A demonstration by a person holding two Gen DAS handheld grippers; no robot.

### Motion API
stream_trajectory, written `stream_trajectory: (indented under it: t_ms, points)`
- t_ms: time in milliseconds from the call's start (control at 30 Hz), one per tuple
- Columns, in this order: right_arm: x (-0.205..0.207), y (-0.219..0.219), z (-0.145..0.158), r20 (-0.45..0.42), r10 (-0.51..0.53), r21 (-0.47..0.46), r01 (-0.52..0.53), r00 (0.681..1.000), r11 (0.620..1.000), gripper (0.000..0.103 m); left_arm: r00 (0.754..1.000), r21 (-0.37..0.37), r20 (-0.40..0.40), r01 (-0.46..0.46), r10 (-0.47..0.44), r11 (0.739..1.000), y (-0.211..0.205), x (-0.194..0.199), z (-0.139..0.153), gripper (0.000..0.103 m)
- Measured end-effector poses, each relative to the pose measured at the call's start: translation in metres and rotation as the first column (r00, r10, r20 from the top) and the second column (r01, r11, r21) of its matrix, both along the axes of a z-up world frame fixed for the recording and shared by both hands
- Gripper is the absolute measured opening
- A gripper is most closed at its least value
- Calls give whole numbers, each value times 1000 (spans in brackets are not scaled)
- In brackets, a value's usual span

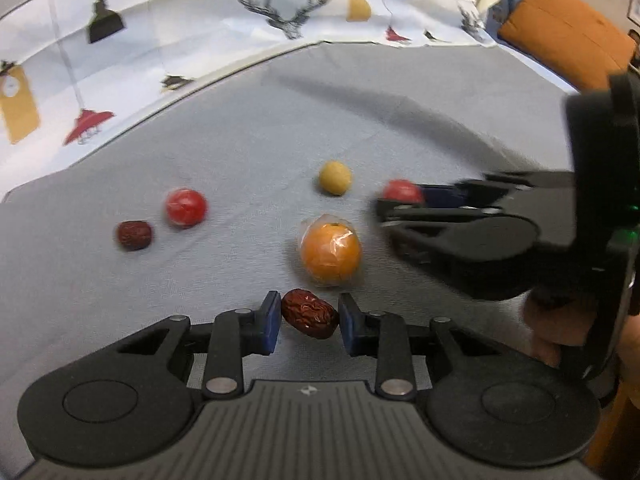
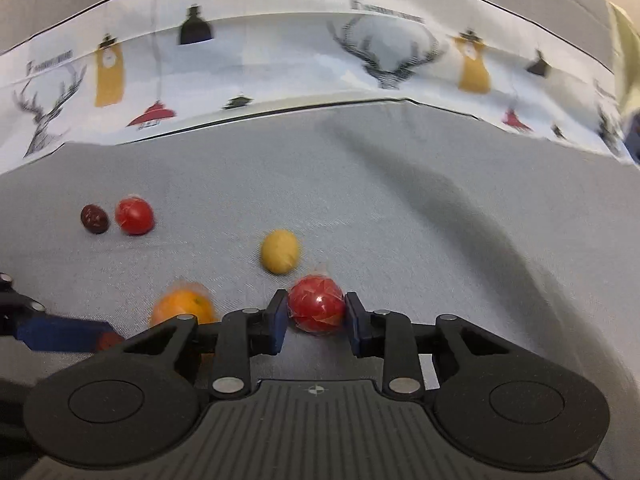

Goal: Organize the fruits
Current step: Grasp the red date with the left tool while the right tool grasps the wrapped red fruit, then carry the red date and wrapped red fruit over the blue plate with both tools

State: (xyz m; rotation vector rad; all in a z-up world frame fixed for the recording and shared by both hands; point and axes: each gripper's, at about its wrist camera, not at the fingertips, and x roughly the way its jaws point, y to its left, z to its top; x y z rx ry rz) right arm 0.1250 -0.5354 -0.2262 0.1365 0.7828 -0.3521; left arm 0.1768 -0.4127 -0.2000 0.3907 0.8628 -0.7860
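I have my left gripper (image 1: 309, 322) angled down with its blue pads nipped narrow, and my right gripper (image 2: 316, 316) pitched down likewise, jaws drawn close together.

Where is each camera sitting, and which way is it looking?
Left wrist view: sits on the left tool, looking forward and down at the grey cloth; its blue pads grip a wrinkled dark red date; the right tool and a bit of hand show at right.
Right wrist view: sits on the right tool, looking forward and down; its pads grip a shiny red round fruit; the left tool shows at left.
Both share the plastic-wrapped orange, yellow round fruit and deer-print cloth.
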Motion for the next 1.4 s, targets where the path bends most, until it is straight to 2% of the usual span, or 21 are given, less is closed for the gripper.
stream_trajectory:
  t_ms: [100, 233, 467, 567, 767, 900, 1033, 1133, 1267, 1400]
  points:
    - [-15, -6, 12, 13, -85, 18, 85, 996, 996, 31, 998, -3, -26, -53, 53, 999, 20, -2, 17, 34]
    - [-46, 0, 47, 75, -156, 48, 152, 985, 987, 31, 992, 19, -25, -122, 123, 992, 60, -11, 50, 34]
    - [-105, 63, 126, 225, -143, 108, 121, 964, 987, 31, 975, 14, 8, -224, 224, 975, 154, -41, 122, 34]
    - [-124, 103, 153, 255, -94, 136, 61, 962, 989, 31, 962, 4, 21, -273, 273, 962, 197, -58, 149, 34]
    - [-162, 198, 192, 265, 111, 165, -159, 958, 974, 31, 927, 10, 14, -376, 376, 927, 285, -100, 183, 34]
    - [-184, 261, 207, 260, 232, 180, -283, 937, 942, 31, 905, -1, 6, -425, 425, 905, 334, -130, 194, 34]
    - [-206, 314, 217, 261, 325, 147, -370, 909, 917, 31, 887, -33, 4, -461, 461, 887, 373, -157, 200, 34]
    - [-216, 341, 223, 245, 378, 103, -412, 893, 906, 31, 880, -63, 7, -474, 475, 878, 392, -173, 205, 34]
    - [-228, 358, 236, 272, 405, 53, -434, 873, 900, 31, 873, -85, 8, -485, 487, 870, 407, -187, 209, 34]
    - [-229, 369, 241, 259, 421, 36, -444, 869, 895, 31, 864, -140, 10, -498, 504, 856, 423, -198, 216, 34]
